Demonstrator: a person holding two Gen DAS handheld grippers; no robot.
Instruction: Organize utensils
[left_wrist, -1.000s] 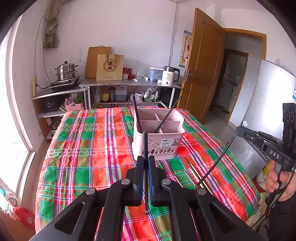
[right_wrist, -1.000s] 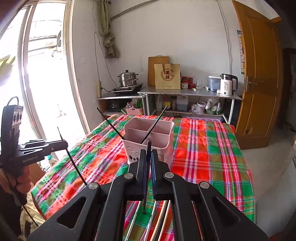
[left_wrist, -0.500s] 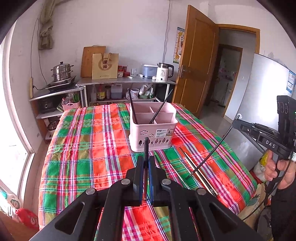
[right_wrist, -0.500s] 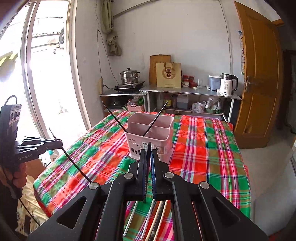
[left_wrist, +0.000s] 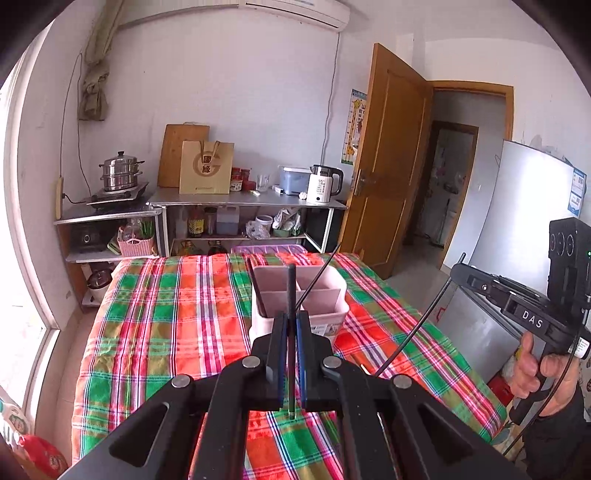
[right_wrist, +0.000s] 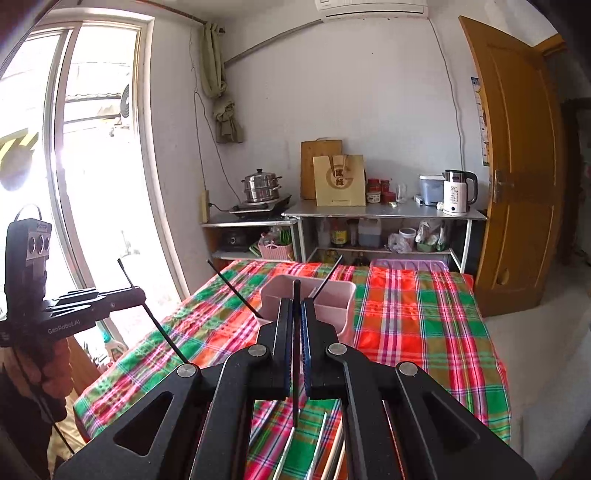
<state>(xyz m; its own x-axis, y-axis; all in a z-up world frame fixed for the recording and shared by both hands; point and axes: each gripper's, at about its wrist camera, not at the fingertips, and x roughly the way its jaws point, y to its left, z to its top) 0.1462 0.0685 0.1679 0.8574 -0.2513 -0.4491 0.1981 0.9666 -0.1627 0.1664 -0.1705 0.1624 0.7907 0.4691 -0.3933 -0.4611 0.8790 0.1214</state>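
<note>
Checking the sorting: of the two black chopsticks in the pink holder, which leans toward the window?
The left chopstick in the right wrist view; the other chopstick tilts toward the door.

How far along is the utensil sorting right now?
Partly done. Two black chopsticks already stand in the pink utensil caddy. In hand: the left gripper and right gripper are each shut on one black chopstick. Left: drop both in, then the utensils lying on the plaid tablecloth.

Black grippers (left_wrist: 291, 325), seemingly blue-lined fingers (left_wrist: 300, 354)
</note>
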